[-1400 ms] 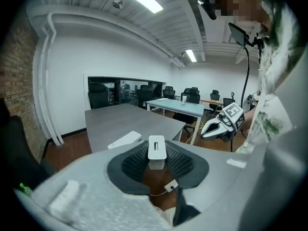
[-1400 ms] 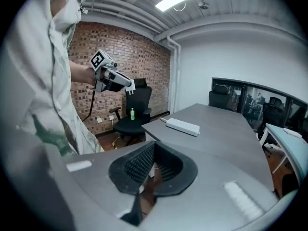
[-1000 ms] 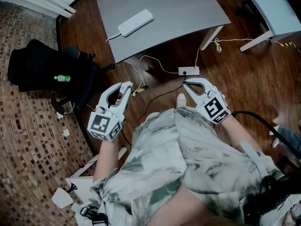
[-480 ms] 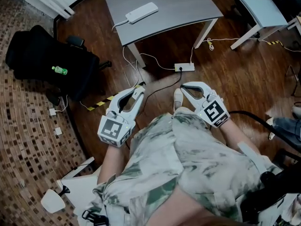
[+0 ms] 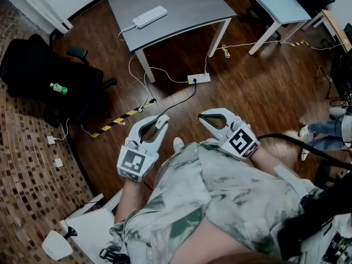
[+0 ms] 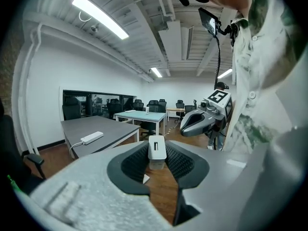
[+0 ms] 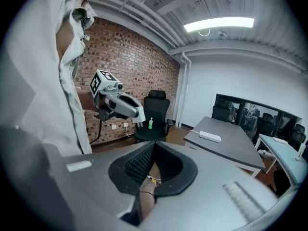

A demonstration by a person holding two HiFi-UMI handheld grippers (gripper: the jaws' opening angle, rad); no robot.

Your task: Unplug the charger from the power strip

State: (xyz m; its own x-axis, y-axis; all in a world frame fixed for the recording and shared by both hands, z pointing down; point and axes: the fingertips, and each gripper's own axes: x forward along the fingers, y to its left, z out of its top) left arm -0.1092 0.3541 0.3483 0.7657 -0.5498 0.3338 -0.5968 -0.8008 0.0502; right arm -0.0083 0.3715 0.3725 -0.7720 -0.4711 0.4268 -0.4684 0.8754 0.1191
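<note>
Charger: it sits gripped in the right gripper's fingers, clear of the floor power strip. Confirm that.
Wrong gripper: the left gripper view shows the white charger pinched in the left gripper's fingers; the right gripper is empty. It is clear of the floor power strip.

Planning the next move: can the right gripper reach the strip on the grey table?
Probably not yet: the right gripper is by the person's body, the strip far off on the table. Nothing blocks the way.
</note>
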